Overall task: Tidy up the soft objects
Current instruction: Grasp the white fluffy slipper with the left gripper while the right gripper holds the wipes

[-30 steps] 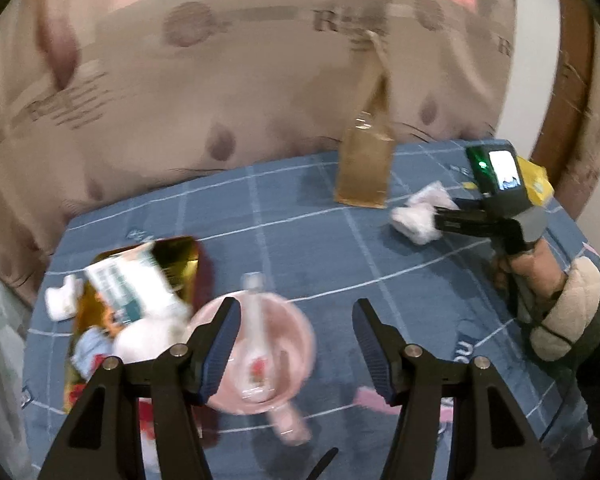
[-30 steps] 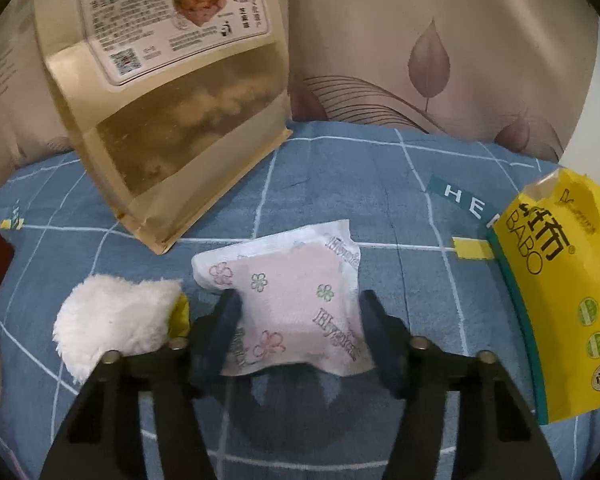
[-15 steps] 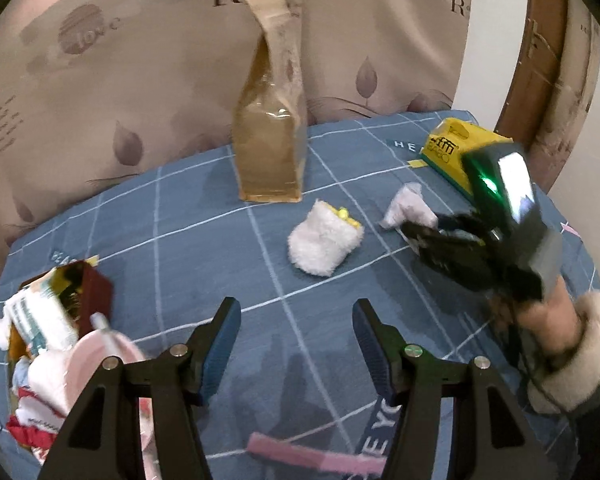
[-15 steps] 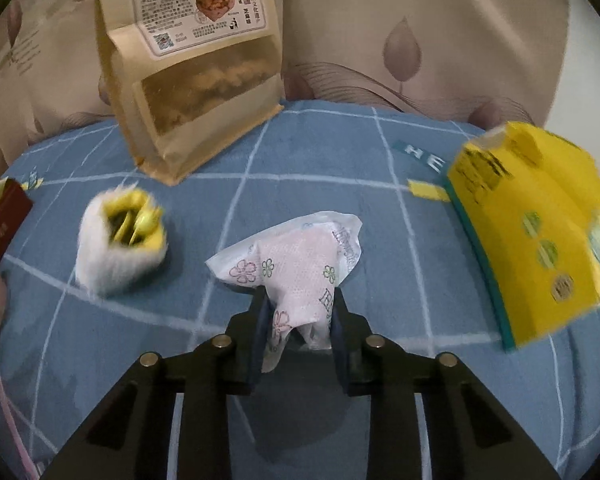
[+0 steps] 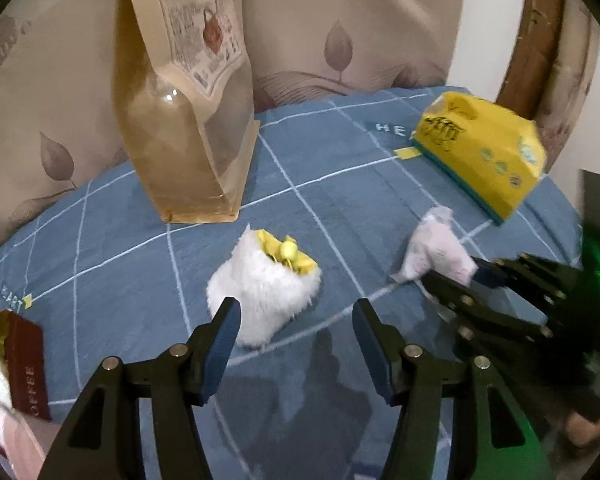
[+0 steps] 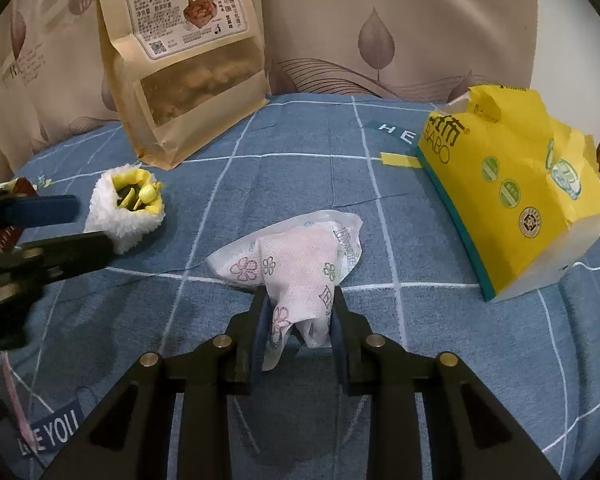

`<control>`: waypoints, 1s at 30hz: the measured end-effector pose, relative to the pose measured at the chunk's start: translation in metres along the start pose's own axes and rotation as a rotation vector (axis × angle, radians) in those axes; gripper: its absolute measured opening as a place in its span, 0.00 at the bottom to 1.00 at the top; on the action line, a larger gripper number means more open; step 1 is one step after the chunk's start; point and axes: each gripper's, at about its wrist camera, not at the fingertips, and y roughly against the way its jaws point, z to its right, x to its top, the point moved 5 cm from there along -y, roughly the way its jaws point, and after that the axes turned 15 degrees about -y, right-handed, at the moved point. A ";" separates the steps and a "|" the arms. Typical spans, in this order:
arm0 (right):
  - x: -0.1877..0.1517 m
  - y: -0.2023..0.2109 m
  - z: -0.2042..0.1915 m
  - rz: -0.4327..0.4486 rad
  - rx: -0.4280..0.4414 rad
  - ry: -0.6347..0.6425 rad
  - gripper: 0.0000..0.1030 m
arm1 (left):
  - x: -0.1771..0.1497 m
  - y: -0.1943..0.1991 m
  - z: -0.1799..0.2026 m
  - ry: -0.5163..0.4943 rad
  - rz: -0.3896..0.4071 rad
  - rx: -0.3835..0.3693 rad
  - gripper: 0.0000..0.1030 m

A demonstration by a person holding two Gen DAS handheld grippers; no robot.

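Note:
A white fluffy pouch (image 5: 260, 288) with a yellow lining lies on the blue checked cloth, its mouth facing up. My left gripper (image 5: 296, 312) stands open just in front of the pouch, its left finger level with the pouch's near edge, apart from it. From the right wrist view the left gripper (image 6: 64, 226) sits beside the pouch (image 6: 128, 216). A small floral tissue packet (image 6: 300, 256) is pinched at its near end by my right gripper (image 6: 298, 304), which is shut on it. The left wrist view shows the packet (image 5: 436, 248) in the right gripper (image 5: 456, 272).
A tall brown paper snack bag (image 5: 188, 120) stands at the back against the curtain. A yellow tissue pack (image 6: 512, 184) lies at the right edge. A dark red coffee box (image 5: 24, 364) lies among other items at the left.
My left gripper swept right and down from the pink bowl to the fluffy pouch. My right gripper closed on the floral packet, which crumpled and rose at its near end.

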 end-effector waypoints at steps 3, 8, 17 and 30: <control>0.000 0.001 -0.001 -0.001 0.004 -0.002 0.26 | 0.006 -0.023 -0.009 0.039 -0.020 0.015 0.58; 0.000 0.002 -0.003 -0.005 0.011 0.001 0.28 | 0.010 -0.040 -0.023 0.094 -0.026 0.011 0.58; -0.001 0.002 -0.003 -0.005 0.014 0.000 0.29 | 0.006 -0.023 -0.021 0.082 -0.034 0.033 0.30; -0.002 0.004 -0.002 -0.002 0.003 0.011 0.29 | -0.003 0.020 -0.004 0.068 0.000 0.035 0.29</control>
